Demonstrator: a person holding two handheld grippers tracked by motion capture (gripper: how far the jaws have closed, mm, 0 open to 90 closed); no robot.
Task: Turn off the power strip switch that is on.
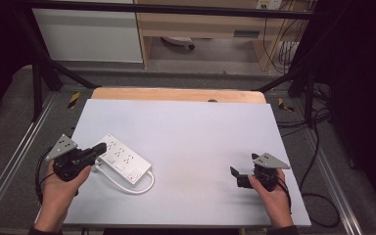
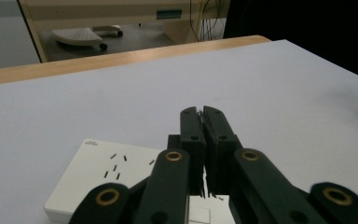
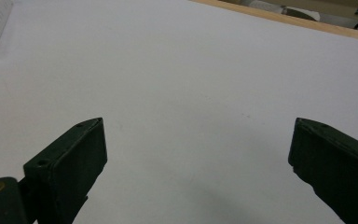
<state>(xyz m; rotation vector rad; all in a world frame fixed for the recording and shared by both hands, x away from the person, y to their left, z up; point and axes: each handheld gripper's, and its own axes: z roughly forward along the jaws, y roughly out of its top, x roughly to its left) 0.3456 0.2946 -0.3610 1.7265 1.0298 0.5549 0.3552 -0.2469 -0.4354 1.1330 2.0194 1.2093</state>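
Each hand carries a black two-jaw tool. The left gripper bears a grey three-cornered plate with small holes on top, and a black cable loops from its rear. Its linkage arms show brass-coloured rivets, and its jaws have small screw holes. The right gripper has the same plate. Dark cuffs show at both wrists.

The small print on the power strip is too tiny to read.

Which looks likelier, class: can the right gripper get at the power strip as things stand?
Probably yes: the right gripper is open, and bare table lies between it and the power strip. It must cross toward the left gripper.
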